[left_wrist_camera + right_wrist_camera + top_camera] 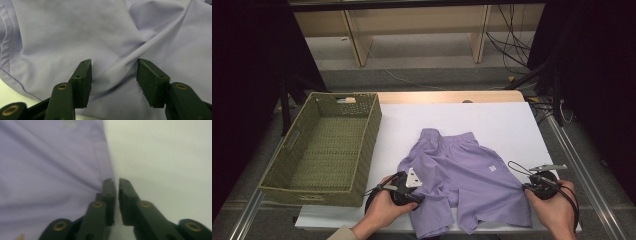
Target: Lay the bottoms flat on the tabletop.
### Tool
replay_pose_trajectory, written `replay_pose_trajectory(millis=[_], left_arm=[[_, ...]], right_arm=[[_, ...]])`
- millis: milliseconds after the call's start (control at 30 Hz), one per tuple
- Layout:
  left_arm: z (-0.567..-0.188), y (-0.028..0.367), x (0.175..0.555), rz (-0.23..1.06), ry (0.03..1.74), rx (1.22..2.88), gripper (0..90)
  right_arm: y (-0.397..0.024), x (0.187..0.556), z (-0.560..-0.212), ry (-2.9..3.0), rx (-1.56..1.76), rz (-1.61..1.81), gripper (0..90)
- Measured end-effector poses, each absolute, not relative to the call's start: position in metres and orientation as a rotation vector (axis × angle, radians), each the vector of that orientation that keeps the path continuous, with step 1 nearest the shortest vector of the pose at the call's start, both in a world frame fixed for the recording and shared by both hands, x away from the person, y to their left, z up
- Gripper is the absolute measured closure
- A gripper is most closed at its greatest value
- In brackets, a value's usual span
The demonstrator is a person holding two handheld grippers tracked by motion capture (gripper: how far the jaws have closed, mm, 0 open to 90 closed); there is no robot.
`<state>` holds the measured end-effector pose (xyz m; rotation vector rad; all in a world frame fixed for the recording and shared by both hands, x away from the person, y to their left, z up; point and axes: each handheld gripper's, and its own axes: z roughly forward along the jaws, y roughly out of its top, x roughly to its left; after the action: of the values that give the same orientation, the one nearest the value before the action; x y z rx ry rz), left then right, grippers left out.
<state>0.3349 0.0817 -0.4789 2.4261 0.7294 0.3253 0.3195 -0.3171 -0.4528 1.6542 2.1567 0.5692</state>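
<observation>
lying flat on the white table sheet (pixel 492 117): lilac shorts (pixel 462 175), waistband at the far end, two legs reaching toward the person's edge. small pale mark on the leg nearer the right gripper. cloth creased, one deep fold running across the left gripper view.

left gripper (pixel 404 189) sits over the shorts' left leg, on the cloth. its jaws stand half spread, fabric (pixel 110 37) lying between and beyond them, a ridge of it rising in the gap; pads not pressing on it. hem with double stitching just off to the gripper's left, a sliver of white sheet below it.

right gripper (pixel 117 185) at the outer edge of the other leg, held in the right hand (pixel 554 207). jaws nearly together, a narrow slit between them, nothing in the slit. shorts' side hem (pixel 100 162) just left of the jaw tips, touching or very nearly so; cannot tell which. bare white sheet to the gripper's right. view is blurred.

outward: woven green basket (pixel 324 150) well to the left of the left gripper, standing on the table's left side, partly over the sheet's edge; a pale object in its far corner, too small to tell. wooden table edge (pixel 447 96) showing beyond the sheet. past that, grey floor, light wooden furniture legs (pixel 357 42), loose black cables (pixel 512 47) at the far right, dark drapes at both sides. metal rails along the table's flanks.
</observation>
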Motion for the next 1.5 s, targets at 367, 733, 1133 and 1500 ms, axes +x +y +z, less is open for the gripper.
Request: replay_pose_trajectory(millis=[367,733,1133,1500], left_arm=[[-0.479,0.083,0.336,0.305,0.736,2.423,47.7],[-0.479,0.083,0.336,0.301,0.736,2.423,47.8],[-0.479,0.084,0.336,0.296,0.739,2.421,47.8],[-0.479,0.084,0.337,0.289,0.74,2.422,47.8]], right_arm=[[-0.223,0.299,-0.446,2.506,1.315,0.963,62.8],[-0.167,0.277,-0.465,2.795,1.09,0.822,48.2],[-0.16,0.268,-0.461,2.897,1.034,0.755,89.5],[-0.162,0.269,-0.458,2.994,1.062,0.856,70.8]])
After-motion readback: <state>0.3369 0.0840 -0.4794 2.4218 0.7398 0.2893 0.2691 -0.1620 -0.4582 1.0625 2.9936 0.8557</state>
